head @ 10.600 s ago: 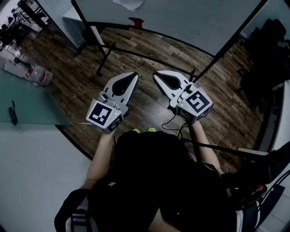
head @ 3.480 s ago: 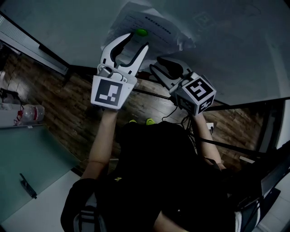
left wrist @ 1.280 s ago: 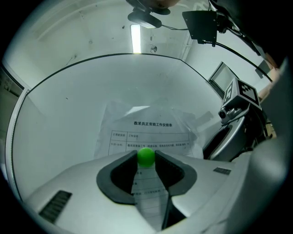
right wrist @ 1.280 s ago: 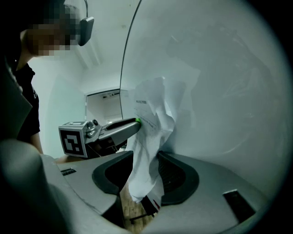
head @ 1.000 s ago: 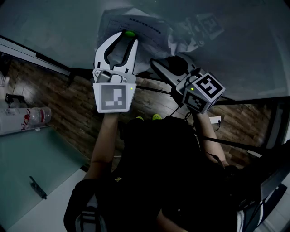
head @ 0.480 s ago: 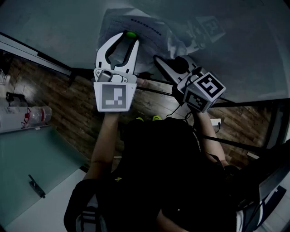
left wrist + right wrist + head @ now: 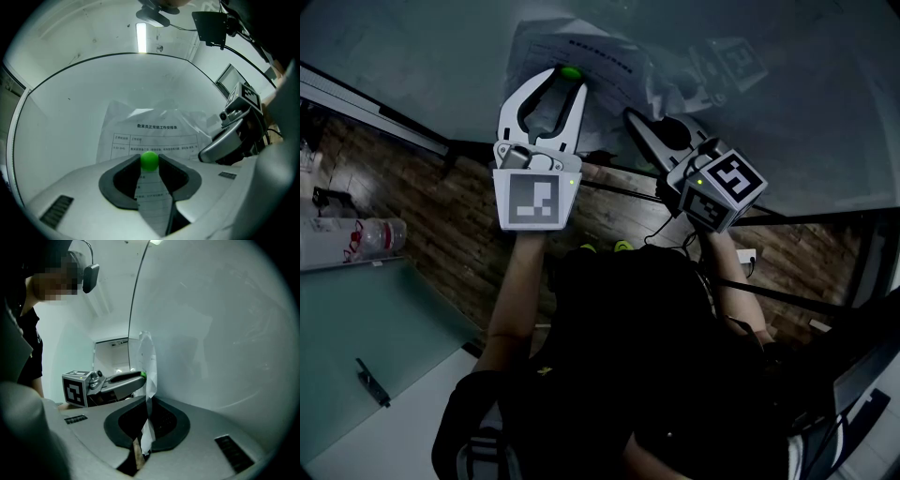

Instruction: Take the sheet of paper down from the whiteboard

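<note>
Green is what we look for first: the round green magnet [image 7: 149, 160] sits at the very tips of the left gripper [image 7: 569, 79], whose jaws are partly closed and press it from both sides, straight ahead against the whiteboard [image 7: 422, 47]. Under it lies the sheet of paper [image 7: 159, 133], flat on the board through its middle with the heading uppermost. We therefore take its long axis to run up and down the board, though the gripper body hides its lower part. The right gripper [image 7: 149, 398] stands just beside the left, at the sheet's right-hand edge, which is crumpled and curls off the board. Its jaws have just been closing and now stand nearly together with that loose edge between them; as far as the dim view lets us judge, the pads are pinching it. The magnet is the only thing we can see pinning the sheet, and it lies dead ahead of the left jaws, while the paper runs from the right jaws toward the left gripper. We judge the coming move to be a straight pull back from the board, magnet first, then sheet. Toward our body the way is open, the board is bare above and to the right, and the only crowding is the two grippers close together.
</note>
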Motion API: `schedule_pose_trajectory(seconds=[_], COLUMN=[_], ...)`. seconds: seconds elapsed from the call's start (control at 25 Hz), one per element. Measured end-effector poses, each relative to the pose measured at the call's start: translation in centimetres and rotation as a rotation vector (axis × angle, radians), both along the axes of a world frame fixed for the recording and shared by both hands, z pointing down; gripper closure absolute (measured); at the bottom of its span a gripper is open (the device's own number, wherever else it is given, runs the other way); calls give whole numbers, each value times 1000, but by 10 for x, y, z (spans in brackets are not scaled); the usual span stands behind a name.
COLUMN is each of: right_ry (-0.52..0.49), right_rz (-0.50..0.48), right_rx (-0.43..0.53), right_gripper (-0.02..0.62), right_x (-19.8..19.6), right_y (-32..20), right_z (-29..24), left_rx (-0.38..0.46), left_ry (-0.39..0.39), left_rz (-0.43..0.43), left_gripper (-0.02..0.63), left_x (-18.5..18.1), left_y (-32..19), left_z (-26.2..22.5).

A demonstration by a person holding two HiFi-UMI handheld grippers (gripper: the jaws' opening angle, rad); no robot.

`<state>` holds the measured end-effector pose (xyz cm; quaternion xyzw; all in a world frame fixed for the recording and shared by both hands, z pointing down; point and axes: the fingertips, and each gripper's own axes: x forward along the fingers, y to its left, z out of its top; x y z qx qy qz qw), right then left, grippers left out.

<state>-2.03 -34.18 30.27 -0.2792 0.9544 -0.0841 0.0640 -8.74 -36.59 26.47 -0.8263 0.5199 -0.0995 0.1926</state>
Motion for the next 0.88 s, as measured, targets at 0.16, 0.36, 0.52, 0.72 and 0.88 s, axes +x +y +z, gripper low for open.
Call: schedule_pose_trajectory(seconds=[0.16,0.36,0.52,0.72,0.88], right_ry=[-4,-1,-3,-22,-27], right_rz=[-1,5,2,-2,-12], right_rx=[0,3,-7,-16,-23], right_gripper=[581,583,583,584,584], right_x=[0,0,1,4,1], right_y=[0,0,0,-1,1], right_z=[-2,-3,-4,-4,-5], left_rx=[2,-4,-15,-11,-33], left_ry=[6,-1,9,18,33], left_rz=[0,5,25,53,37], left_gripper=[477,477,480,480,480], left_x=[0,1,3,9,1], left_y=[0,0,1,15,30], left_z=[-1,-2,-3,-5,-1])
